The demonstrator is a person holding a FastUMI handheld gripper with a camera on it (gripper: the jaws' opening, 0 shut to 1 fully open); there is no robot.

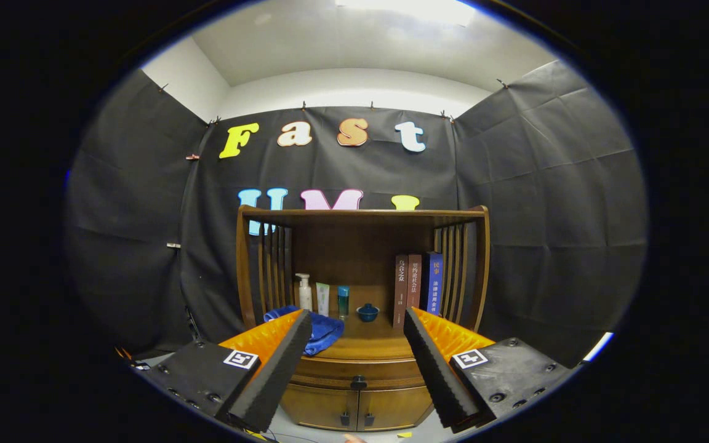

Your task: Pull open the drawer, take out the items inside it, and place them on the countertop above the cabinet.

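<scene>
Hand-held gripper (356, 329) agape before curved wooden drawer (358, 371)

Black cloth walls (514, 184) centre and sides; white ceiling (342, 49) with bright light panel (410, 9) upper centre; pale floor (287, 431) bottom.

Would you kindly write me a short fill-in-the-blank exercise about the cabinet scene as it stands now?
1. The drawer under the countertop is ____.
2. The gripper is ____, with the drawer knob ahead between its fingers.
3. The folded cloth on the countertop is ____ in colour.
4. The three upright books stand to the ____ of the small bowl.

Missing words: closed; open; blue; right
</scene>
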